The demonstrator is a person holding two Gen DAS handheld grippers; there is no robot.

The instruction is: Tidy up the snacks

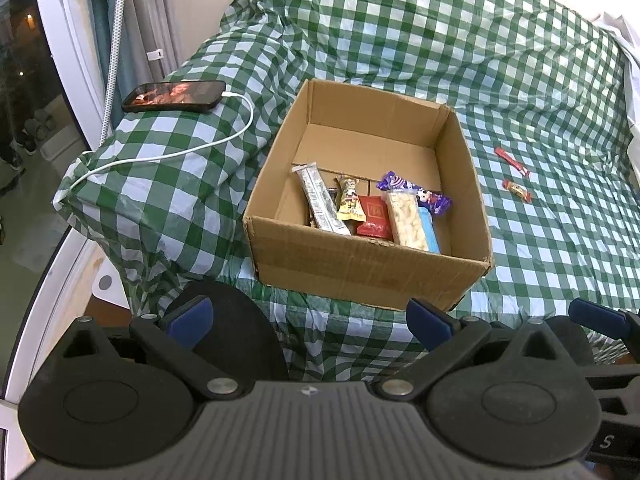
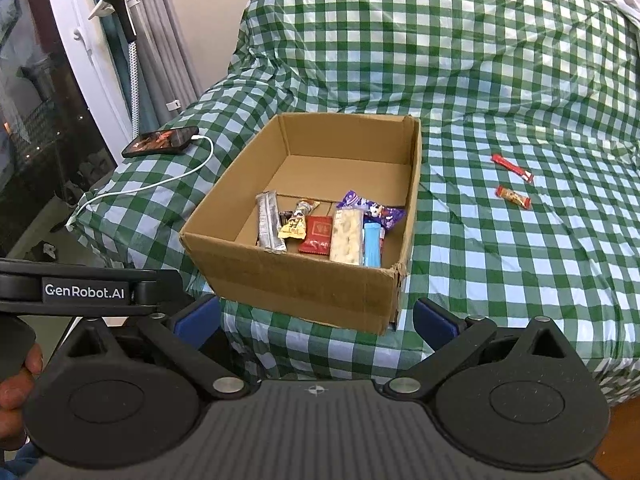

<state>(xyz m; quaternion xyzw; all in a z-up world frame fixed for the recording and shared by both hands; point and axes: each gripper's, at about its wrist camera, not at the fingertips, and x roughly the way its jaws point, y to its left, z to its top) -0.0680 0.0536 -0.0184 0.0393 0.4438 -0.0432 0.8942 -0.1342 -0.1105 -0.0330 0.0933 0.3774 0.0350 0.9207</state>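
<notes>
An open cardboard box (image 1: pixel 372 268) (image 2: pixel 304 284) sits on a green checked cloth and holds several snack packs, among them a pale rice bar (image 1: pixel 406 220) (image 2: pixel 347 236) and a red packet (image 1: pixel 374 218) (image 2: pixel 318 234). Two small red snack bars lie on the cloth to the right of the box: a far one (image 1: pixel 512 161) (image 2: pixel 513 168) and a near one (image 1: pixel 517 190) (image 2: pixel 513 197). My left gripper (image 1: pixel 310 320) and my right gripper (image 2: pixel 316 320) are both open and empty, held in front of the box's near wall.
A phone (image 1: pixel 175 96) (image 2: pixel 161 142) with a white charging cable lies on the cloth left of the box. A window frame and curtains stand at far left. The cloth (image 1: pixel 560 248) spreads wide to the right of the box.
</notes>
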